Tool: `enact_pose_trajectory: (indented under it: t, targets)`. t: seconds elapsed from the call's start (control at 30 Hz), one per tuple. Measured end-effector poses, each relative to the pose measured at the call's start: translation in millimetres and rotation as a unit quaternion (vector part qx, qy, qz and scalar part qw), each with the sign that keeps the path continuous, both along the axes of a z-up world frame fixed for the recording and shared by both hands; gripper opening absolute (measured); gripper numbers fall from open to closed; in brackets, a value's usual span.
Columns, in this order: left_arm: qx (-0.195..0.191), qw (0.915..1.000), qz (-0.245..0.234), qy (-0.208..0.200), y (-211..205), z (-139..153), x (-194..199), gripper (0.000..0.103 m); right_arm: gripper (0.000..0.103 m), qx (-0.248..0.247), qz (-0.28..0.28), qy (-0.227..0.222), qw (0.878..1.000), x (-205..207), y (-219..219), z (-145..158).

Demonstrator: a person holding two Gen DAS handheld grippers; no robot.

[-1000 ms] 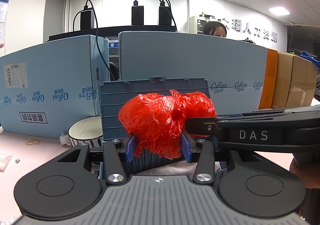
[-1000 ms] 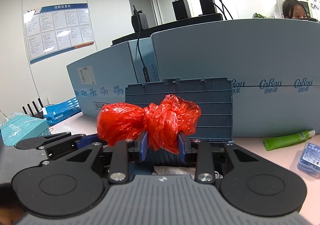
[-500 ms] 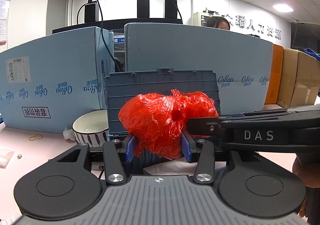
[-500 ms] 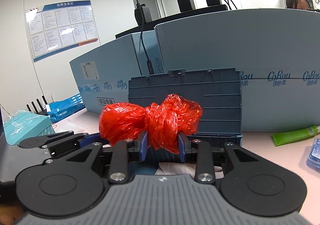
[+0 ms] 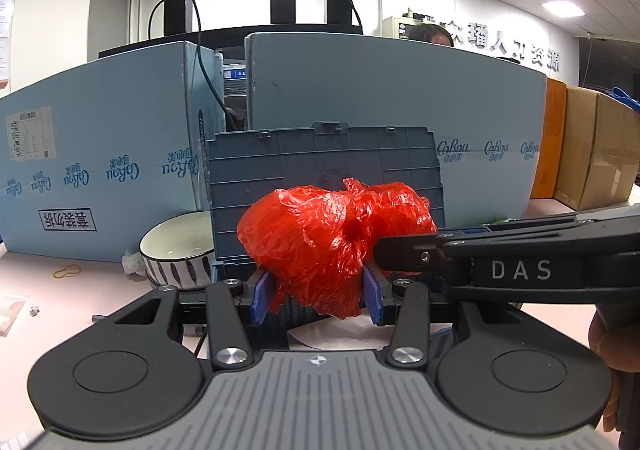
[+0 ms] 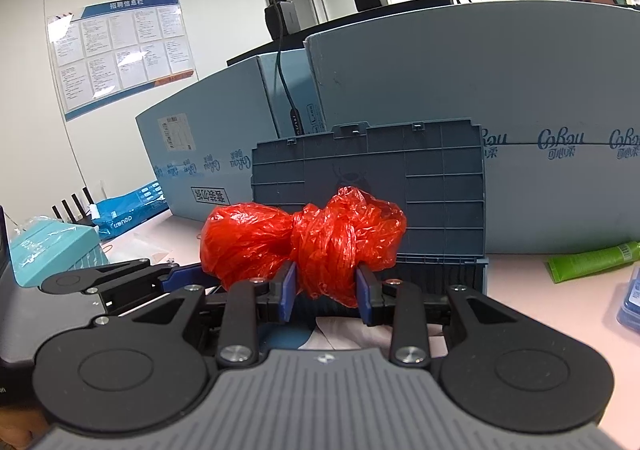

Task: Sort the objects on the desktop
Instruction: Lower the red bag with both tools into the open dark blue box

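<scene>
A crumpled red plastic bag [image 5: 320, 246] is held in the air by both grippers, above the open grey-blue storage box [image 5: 324, 170] whose lid stands upright behind it. My left gripper [image 5: 318, 296] is shut on the bag's left bulge. My right gripper [image 6: 326, 292] is shut on its right, knotted part [image 6: 332, 246]. In the left wrist view the right gripper [image 5: 400, 254] reaches in from the right side. In the right wrist view the left gripper [image 6: 188, 274] comes in from the left. The box interior is mostly hidden by the bag.
Light blue cartons [image 5: 100, 154] stand behind the box. A striped ceramic bowl [image 5: 176, 254] sits left of the box, with a rubber band [image 5: 67, 271] nearby. A green tube [image 6: 592, 260] and a blue case [image 6: 630, 302] lie to the right. A teal packet [image 6: 52, 246] lies at the left.
Both grippers with the red bag have lowered and drawn slightly back from the box. The grip on the bag is unchanged.
</scene>
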State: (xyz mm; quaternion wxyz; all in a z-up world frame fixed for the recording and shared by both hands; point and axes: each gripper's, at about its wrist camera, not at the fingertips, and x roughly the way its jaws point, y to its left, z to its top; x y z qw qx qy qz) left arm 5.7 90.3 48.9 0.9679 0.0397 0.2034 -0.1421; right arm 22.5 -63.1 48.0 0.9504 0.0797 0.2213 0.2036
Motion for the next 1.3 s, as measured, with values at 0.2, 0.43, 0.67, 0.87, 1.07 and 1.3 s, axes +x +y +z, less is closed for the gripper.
enact_pose_trajectory:
  t: [0.2,0.43,0.67,0.87,1.07,1.3]
  targets:
    - [-0.001,0.9999,-0.013,0.005,-4.4,-1.5,3.1,0.040,0.035,0.001,-0.012,0.004,1.000,-2.4,-5.8,-1.2]
    - [-0.002,0.9997,-0.025,0.009,-8.8,-3.3,6.5,0.040,0.035,0.002,-0.024,0.005,1.000,-5.1,-11.1,-2.4]
    - [0.000,0.9993,-0.036,0.012,-12.6,-5.1,10.4,0.040,0.035,0.002,-0.033,0.010,0.999,-5.1,-14.0,-3.9]
    - [0.002,0.9992,-0.038,0.015,-12.3,-6.0,12.1,0.040,0.035,0.002,-0.031,0.015,0.999,-3.7,-14.4,-5.2]
    - [0.001,0.9992,-0.036,0.017,-10.4,-6.1,12.6,0.040,0.035,0.001,-0.026,0.016,1.000,-3.2,-12.9,-5.6]
    - [0.006,0.9992,-0.036,0.016,-8.8,-5.7,11.5,0.040,0.035,0.000,-0.021,0.017,1.000,-3.1,-11.4,-5.5]
